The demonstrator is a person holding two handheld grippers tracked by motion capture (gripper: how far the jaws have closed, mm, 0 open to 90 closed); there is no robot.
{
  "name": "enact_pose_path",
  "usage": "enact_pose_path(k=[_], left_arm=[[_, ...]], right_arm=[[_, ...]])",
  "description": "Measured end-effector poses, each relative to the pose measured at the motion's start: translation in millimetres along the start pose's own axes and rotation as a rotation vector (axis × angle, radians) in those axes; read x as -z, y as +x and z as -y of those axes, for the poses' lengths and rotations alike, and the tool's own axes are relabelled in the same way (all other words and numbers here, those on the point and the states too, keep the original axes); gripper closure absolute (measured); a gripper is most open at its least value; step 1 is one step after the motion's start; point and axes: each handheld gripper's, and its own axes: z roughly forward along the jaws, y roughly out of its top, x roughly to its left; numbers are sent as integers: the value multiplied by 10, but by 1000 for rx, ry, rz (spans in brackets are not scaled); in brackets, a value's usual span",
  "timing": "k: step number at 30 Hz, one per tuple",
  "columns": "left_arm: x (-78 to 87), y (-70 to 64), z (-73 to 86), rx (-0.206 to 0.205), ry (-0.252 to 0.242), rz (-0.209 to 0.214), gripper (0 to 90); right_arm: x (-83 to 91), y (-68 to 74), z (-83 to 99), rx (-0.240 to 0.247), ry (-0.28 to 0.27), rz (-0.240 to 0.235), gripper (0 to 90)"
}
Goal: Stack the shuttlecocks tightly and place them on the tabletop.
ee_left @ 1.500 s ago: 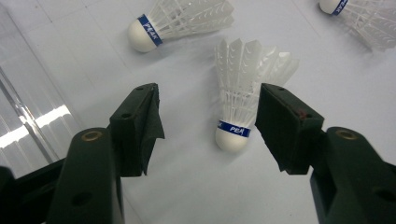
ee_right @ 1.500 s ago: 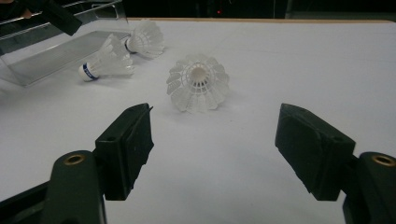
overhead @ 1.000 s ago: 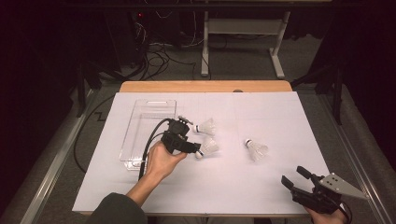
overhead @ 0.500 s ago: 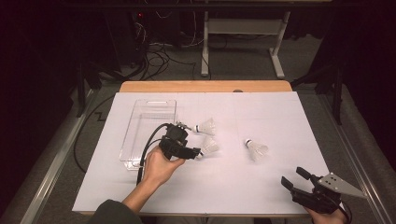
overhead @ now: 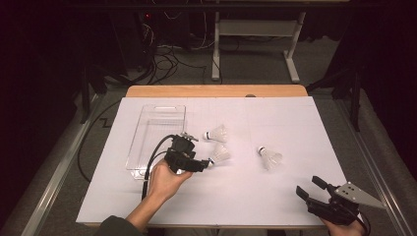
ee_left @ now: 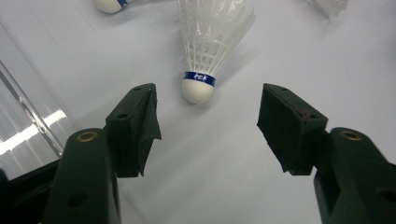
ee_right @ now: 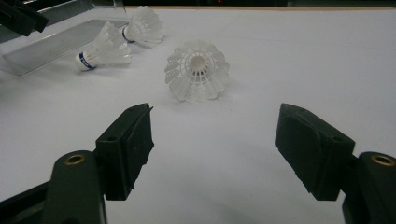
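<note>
a white sheet [overhead: 275,196] covers the table across the middle of the high view, with a bare wooden edge [overhead: 216,91] along its top. at centre left of that view a clear plastic tray [overhead: 156,133] lies on the sheet, its lower end just beside the left gripper [overhead: 204,164], which a hand [overhead: 164,179] holds at lower centre left. its jaws stand wide apart and grip nothing; in the left gripper view the cork tip of the nearest shuttlecock [ee_left: 208,51] lies just ahead of the gap between them, feathers towards the top of the frame. the right gripper [overhead: 310,189] sits at the lower right corner of the high view, jaws also spread wide and empty, well apart from any shuttlecock. a second shuttlecock [overhead: 217,133] lies just above the nearest one, and a third shuttlecock [overhead: 269,157] lies right of centre; the right gripper view looks into its feathered open end [ee_right: 197,70].
</note>
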Motion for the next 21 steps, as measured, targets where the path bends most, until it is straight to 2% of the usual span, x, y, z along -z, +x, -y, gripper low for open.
enact_pose_path(k=[8,16,21], left_arm=[[-8,-39,77,-18,5,-20,368],[21,-83,126,-41,-3,-11,365],[22,-97,182,-39,-2,-8,363]], right_arm=[[2,0,0,-1,-2,2,283],[3,1,-2,-1,-5,6,283],[4,0,-2,-2,-5,6,283]])
